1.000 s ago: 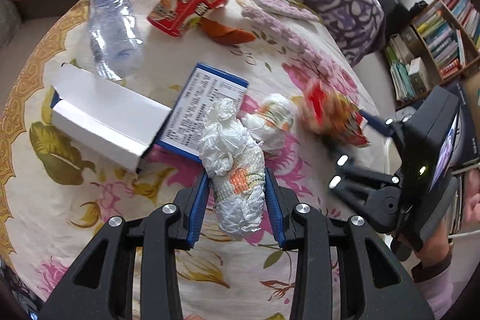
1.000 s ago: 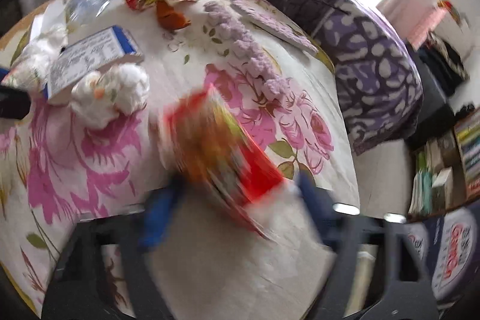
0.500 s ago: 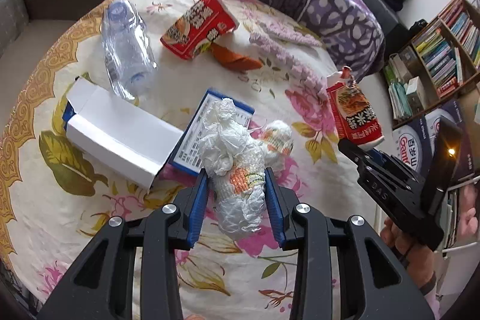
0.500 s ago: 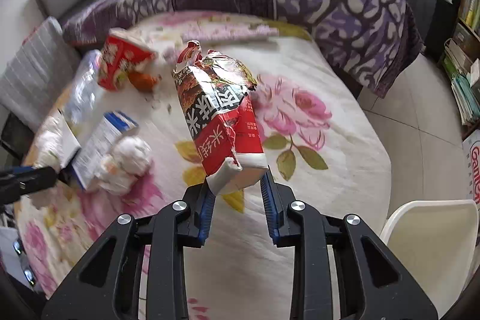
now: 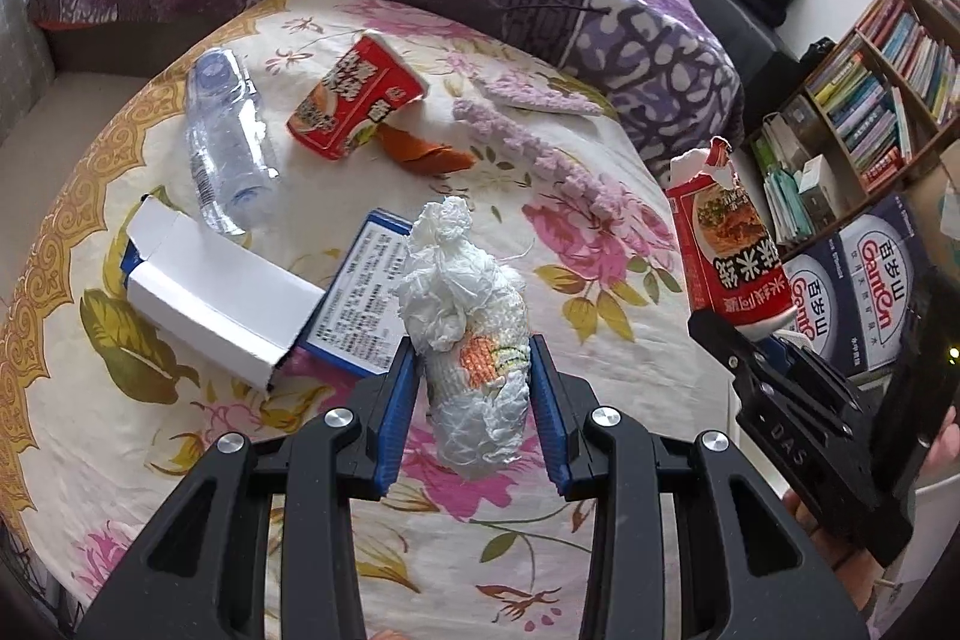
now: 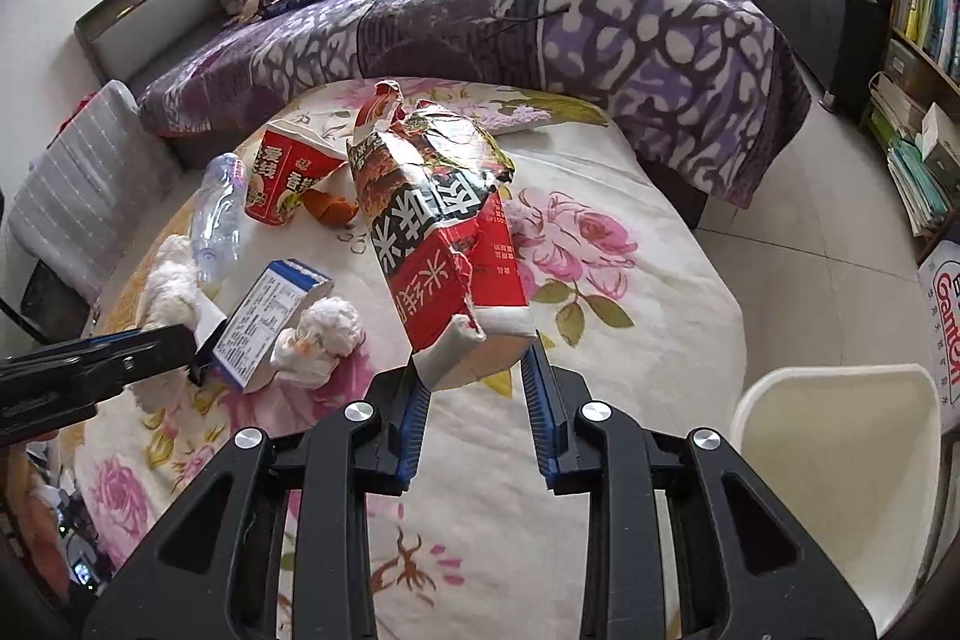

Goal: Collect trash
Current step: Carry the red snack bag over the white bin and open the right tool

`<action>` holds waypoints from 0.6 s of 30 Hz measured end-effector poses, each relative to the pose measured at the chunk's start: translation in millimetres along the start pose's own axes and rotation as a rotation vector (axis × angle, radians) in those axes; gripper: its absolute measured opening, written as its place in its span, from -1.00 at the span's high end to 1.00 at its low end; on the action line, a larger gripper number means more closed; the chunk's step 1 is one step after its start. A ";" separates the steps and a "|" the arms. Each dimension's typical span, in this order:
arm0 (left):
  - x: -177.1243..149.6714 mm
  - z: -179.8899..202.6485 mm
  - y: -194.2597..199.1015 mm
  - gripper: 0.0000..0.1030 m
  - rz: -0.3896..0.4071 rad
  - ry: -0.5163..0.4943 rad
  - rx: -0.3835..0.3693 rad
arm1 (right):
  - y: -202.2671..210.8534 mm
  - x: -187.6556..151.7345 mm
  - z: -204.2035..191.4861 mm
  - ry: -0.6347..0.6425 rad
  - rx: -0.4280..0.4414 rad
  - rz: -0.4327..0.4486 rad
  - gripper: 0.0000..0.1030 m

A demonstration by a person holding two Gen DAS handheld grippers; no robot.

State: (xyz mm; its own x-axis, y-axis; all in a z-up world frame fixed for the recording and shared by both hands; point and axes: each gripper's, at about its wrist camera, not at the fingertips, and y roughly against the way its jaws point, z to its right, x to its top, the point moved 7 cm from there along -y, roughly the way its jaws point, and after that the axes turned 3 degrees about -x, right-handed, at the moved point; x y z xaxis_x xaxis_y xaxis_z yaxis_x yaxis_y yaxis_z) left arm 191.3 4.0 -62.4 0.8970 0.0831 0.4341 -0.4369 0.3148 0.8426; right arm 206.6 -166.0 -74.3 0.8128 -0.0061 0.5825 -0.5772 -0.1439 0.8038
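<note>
Pinching a crumpled white tissue wad [image 5: 465, 340] with an orange print, your left tongs [image 5: 474, 394] press it between blue pads above the surface [image 5: 600, 340], a round top under a cream cloth with pink flowers. Your right tongs [image 6: 474, 400] have just been closing and now grip the torn white bottom of a red noodle packet [image 6: 438, 244] with white characters, held upright above the cloth. Around the blue-and-white printed carton [image 5: 360, 304] lying on the cloth: an open white cardboard box [image 5: 210, 304] touching its left side, a crushed clear plastic bottle [image 5: 225, 142] beyond that, a tipped red noodle cup [image 5: 354, 100] farther back, and a second white wad [image 6: 321, 340] beside it. Behind the surface lies a purple patterned bed quilt [image 6: 570, 16]; a white bin [image 6: 840, 466] stands at its right.
</note>
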 end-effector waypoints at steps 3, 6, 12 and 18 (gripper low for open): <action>-1.3 9.5 -2.4 0.29 0.000 -0.015 0.002 | 3.8 -3.6 4.2 -0.001 -0.007 -0.004 0.45; -3.1 19.4 -6.2 0.29 -0.006 -0.027 -0.003 | 10.2 -10.1 13.6 -0.013 -0.020 -0.017 0.45; -8.6 43.7 -14.6 0.29 -0.019 -0.063 -0.014 | 22.5 -22.8 40.2 -0.057 -0.055 -0.041 0.44; -15.9 73.5 -24.4 0.29 -0.036 -0.109 -0.038 | 31.6 -37.0 79.0 -0.159 -0.109 -0.089 0.44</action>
State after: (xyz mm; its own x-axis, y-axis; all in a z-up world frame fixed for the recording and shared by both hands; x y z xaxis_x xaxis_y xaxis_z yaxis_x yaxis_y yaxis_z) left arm 182.8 -74.5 -66.5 0.8985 -0.0319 0.4377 -0.3998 0.3518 0.8464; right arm 164.6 -248.4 -79.9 0.8583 -0.1552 0.4892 -0.5006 -0.0435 0.8646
